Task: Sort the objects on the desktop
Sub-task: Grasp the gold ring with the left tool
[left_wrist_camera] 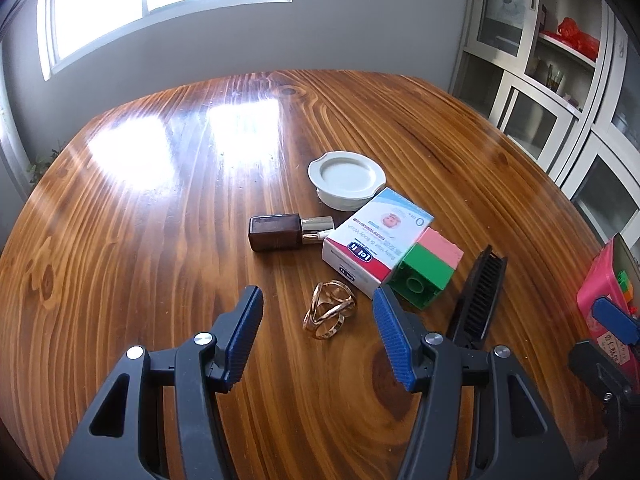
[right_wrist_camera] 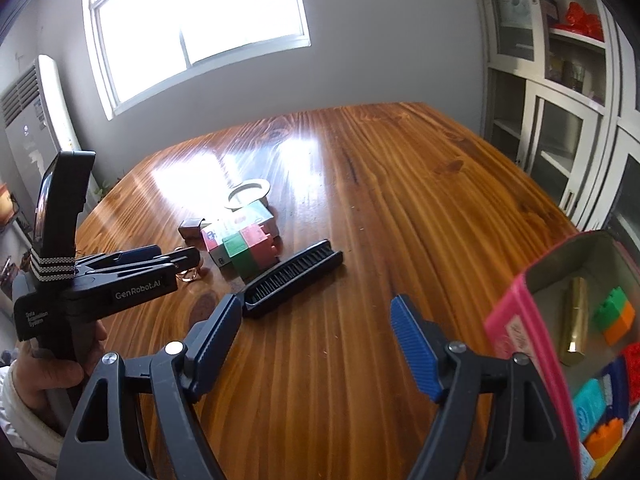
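In the left wrist view my left gripper point(left_wrist_camera: 318, 316) is open, its fingers on either side of a gold wire ring ornament point(left_wrist_camera: 329, 314) lying on the wooden table point(left_wrist_camera: 160, 240). Beyond lie a brown bottle point(left_wrist_camera: 289, 233), a white lid point(left_wrist_camera: 346, 179), a white body-wash box point(left_wrist_camera: 376, 240), a green and pink block point(left_wrist_camera: 428, 268) and a black comb point(left_wrist_camera: 478, 296). In the right wrist view my right gripper point(right_wrist_camera: 316, 322) is open and empty above the table, the comb point(right_wrist_camera: 294, 278) ahead. The left gripper point(right_wrist_camera: 180, 262) shows at left.
A pink box point(right_wrist_camera: 520, 320) at the right holds a gold tube point(right_wrist_camera: 574, 324) and several coloured bricks point(right_wrist_camera: 614, 314); it also shows in the left wrist view point(left_wrist_camera: 600, 292). White cabinets point(left_wrist_camera: 560, 80) stand behind at the right. An air conditioner point(right_wrist_camera: 36, 120) stands at the left.
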`<move>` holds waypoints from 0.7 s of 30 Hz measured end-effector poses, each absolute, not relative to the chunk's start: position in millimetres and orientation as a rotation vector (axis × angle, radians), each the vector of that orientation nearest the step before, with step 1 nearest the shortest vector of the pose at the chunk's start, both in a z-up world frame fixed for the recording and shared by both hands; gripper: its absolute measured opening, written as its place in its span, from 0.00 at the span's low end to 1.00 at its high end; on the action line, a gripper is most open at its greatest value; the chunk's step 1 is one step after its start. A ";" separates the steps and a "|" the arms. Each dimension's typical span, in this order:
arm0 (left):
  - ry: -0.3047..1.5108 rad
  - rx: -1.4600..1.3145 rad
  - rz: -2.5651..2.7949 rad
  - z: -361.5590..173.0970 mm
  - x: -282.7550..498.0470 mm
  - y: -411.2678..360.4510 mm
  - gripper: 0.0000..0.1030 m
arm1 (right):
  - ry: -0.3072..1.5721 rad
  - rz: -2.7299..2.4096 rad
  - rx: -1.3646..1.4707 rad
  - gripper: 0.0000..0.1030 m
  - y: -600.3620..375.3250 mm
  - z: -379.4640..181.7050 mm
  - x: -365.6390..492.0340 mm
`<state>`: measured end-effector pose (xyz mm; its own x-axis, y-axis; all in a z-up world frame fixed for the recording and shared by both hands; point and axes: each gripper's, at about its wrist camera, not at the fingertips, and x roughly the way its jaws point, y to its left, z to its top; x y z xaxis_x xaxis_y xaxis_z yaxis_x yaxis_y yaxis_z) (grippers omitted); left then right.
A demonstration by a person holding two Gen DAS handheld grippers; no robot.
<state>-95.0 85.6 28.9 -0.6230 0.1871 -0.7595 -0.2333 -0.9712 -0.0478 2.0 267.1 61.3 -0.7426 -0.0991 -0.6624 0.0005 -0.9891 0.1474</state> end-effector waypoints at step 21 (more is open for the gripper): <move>0.118 -1.227 2.635 19.8 -103.6 84.2 0.28 | -0.190 -2.783 1.269 0.78 243.3 33.4 -56.7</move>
